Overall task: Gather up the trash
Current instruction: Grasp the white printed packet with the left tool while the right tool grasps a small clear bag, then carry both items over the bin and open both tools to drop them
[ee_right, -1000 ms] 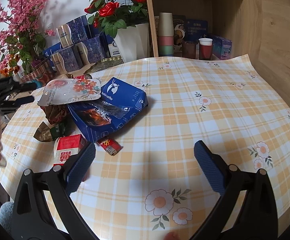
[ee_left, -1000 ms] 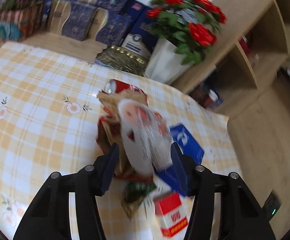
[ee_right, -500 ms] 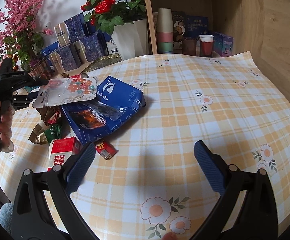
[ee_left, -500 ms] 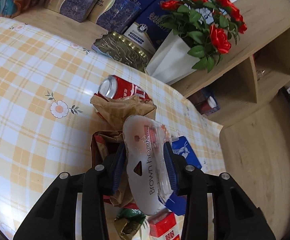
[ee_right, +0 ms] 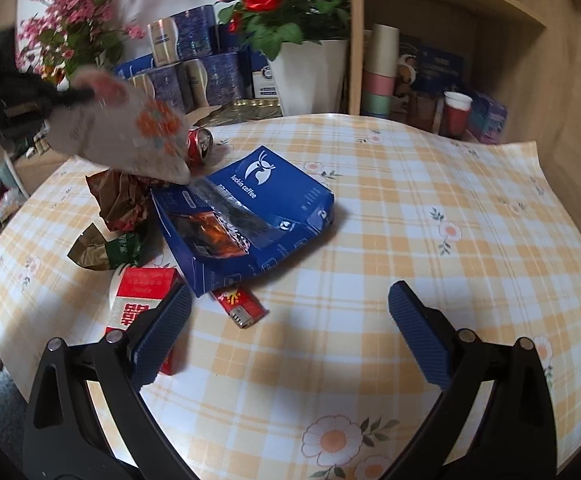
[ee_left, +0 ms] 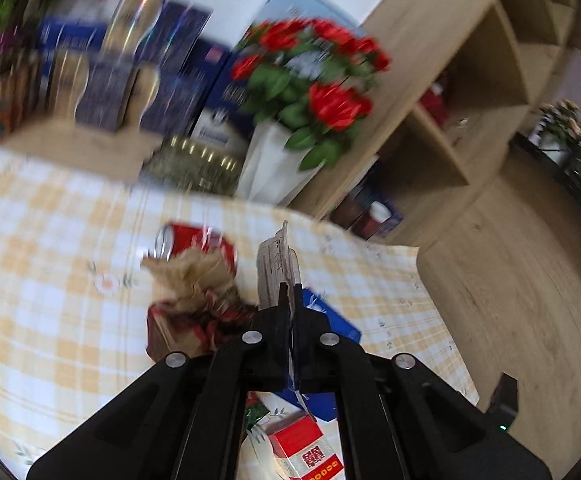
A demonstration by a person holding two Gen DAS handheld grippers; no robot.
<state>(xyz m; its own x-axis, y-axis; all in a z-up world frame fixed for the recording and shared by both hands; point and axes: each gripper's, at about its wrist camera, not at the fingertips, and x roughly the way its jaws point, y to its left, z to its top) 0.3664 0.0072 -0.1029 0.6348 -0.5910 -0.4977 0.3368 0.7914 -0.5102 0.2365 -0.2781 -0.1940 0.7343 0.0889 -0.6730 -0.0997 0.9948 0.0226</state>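
The table (ee_right: 390, 208), under a yellow checked cloth, carries the trash heap toward its left edge: a blue coffee box (ee_right: 250, 216), crumpled brown paper (ee_right: 122, 196), a red carton (ee_right: 138, 300), a red can (ee_right: 199, 143) and a red lighter (ee_right: 240, 307). Above the heap, the left gripper (ee_left: 290, 300) is clamped on a flat flowered plastic package (ee_right: 126, 136), lifted clear of the table. The right gripper (ee_right: 290, 340) hangs wide apart near the front edge, its 2 fingers empty.

Your near and right tablecloth (ee_right: 390, 240) lies open for passing. The blue coffee box (ee_right: 266, 200), red carton (ee_right: 142, 300) and lighter (ee_right: 240, 308) crowd the left.
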